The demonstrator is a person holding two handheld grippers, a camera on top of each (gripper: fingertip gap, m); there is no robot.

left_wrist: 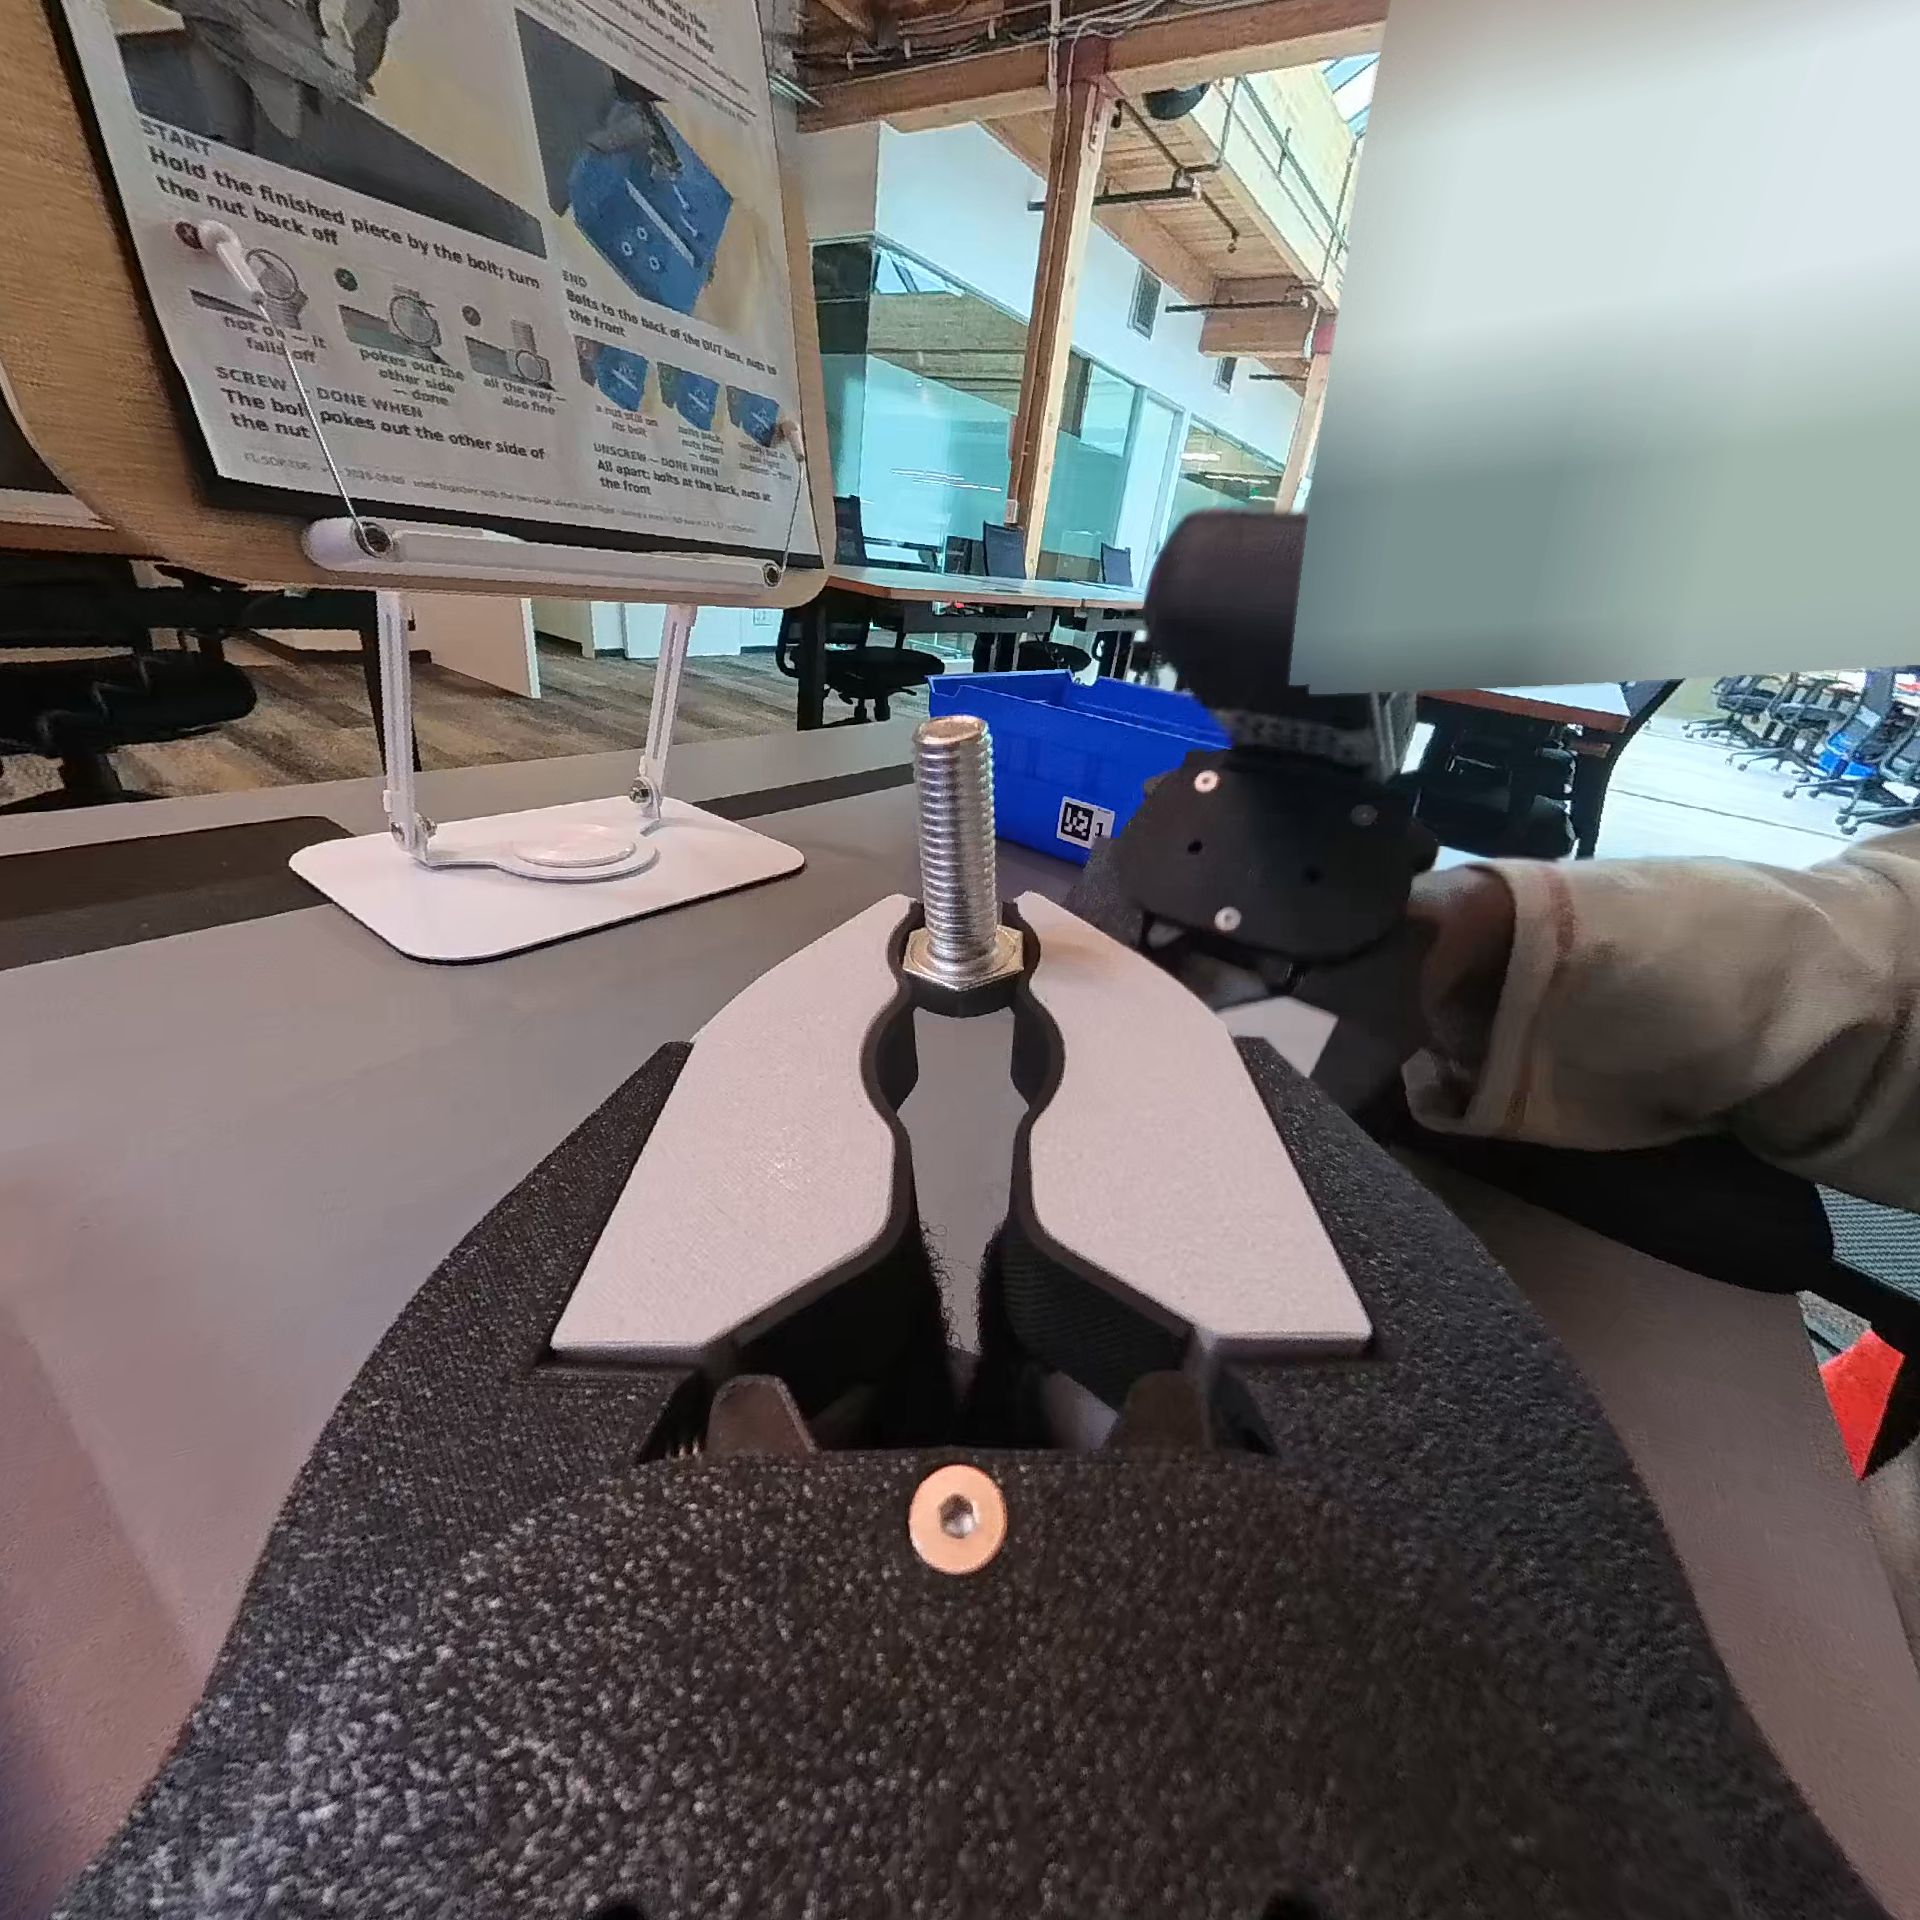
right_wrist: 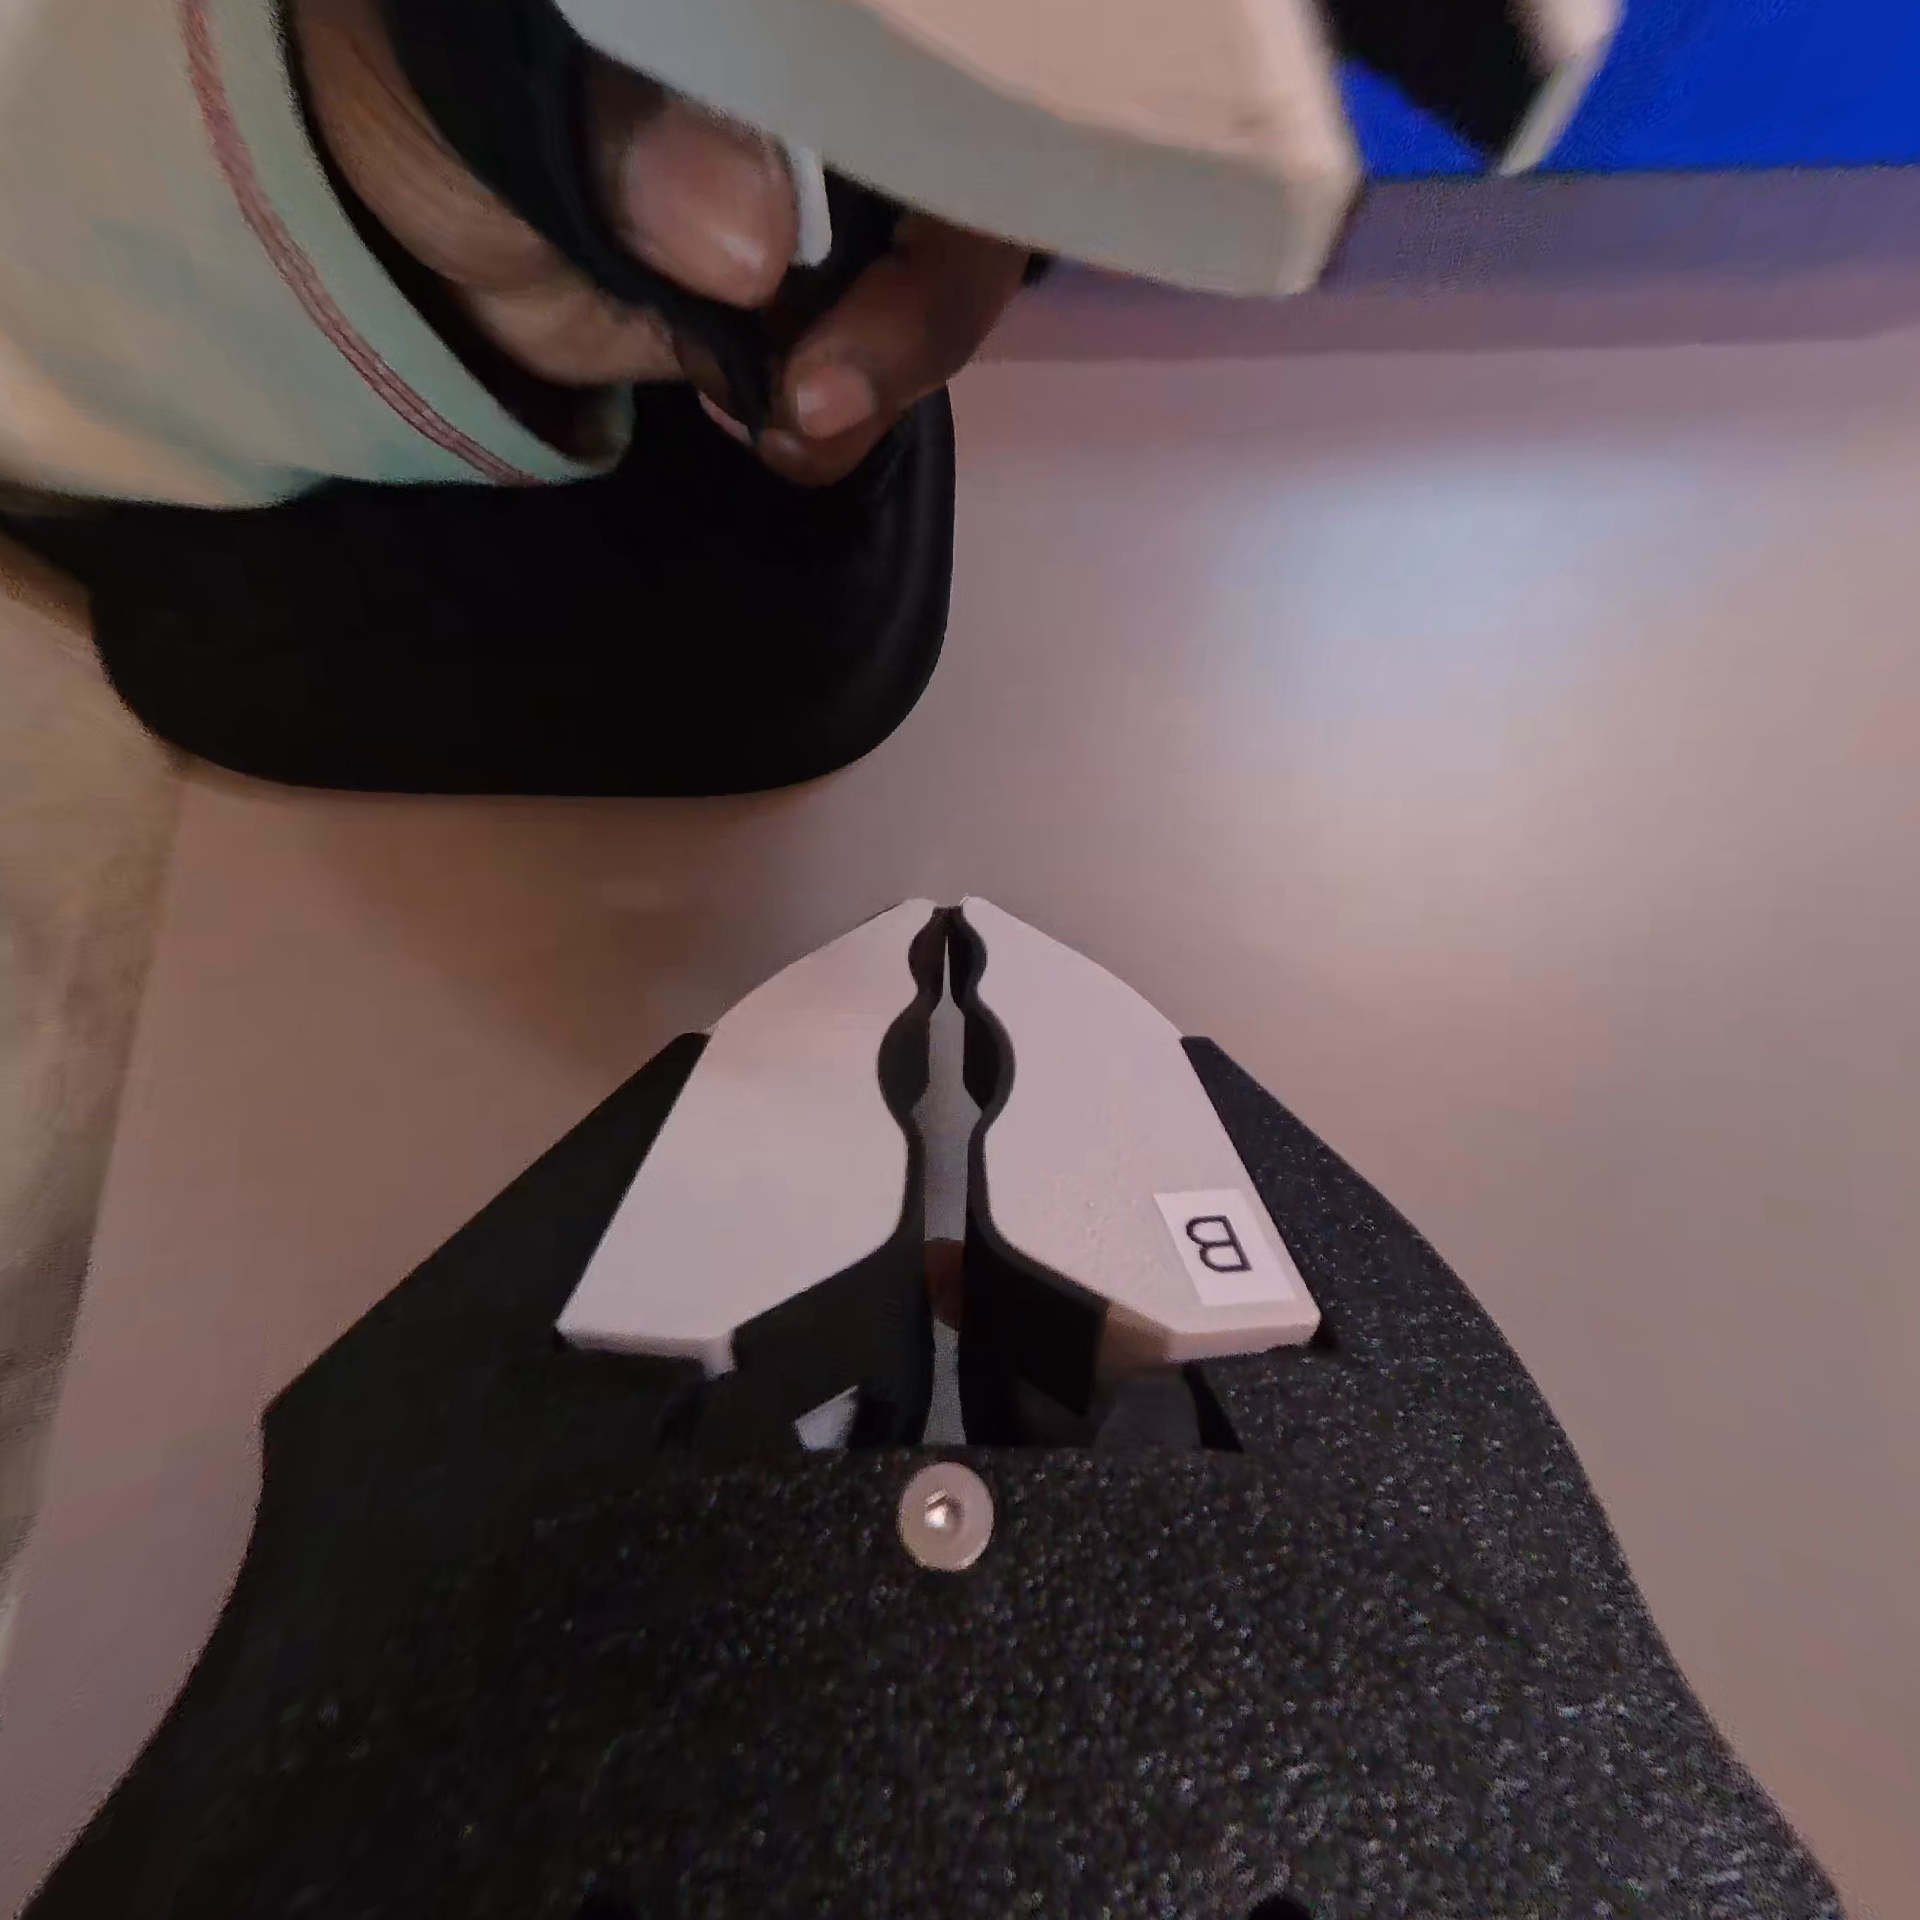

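Your left gripper (left_wrist: 961, 935), at frame centre of the left wrist view, clamps a silver bolt (left_wrist: 954, 831) by its hex head, both pads pressed to it, the threaded shank standing upright above the fingertips. At the upper left of that frame, a printed instruction sheet (left_wrist: 436, 260) sits on a white stand (left_wrist: 540, 883) whose flat base rests on the grey table (left_wrist: 260, 1091); bare tabletop lies between the base and your fingers. Just right of the bolt and behind it stands a blue bin (left_wrist: 1081, 748), near the table's far edge. Farther right, your right gripper (left_wrist: 1268, 883) shows only its black back, held by a hand (left_wrist: 1455, 935) in a pale sleeve (left_wrist: 1714, 997); its fingers are hidden from this side. A blurred patch covers the upper right corner.

The right wrist view looks down on the table. At its upper left, your other hand (right_wrist: 727, 312) grips a black handle, a pale sleeve (right_wrist: 208, 260) beside it and a black rounded shape (right_wrist: 520, 644) below. At centre, the right gripper (right_wrist: 951, 914) has its white fingers (right_wrist: 831, 1039) clenched tip to tip, with nothing between them. Open grey table (right_wrist: 1455, 727) spreads across the right half of the frame, and a strip of blue (right_wrist: 1714, 94) shows at the top right corner. Only the left view shows the bolt, the stand and the room beyond; only the right view shows the closed fingertips.
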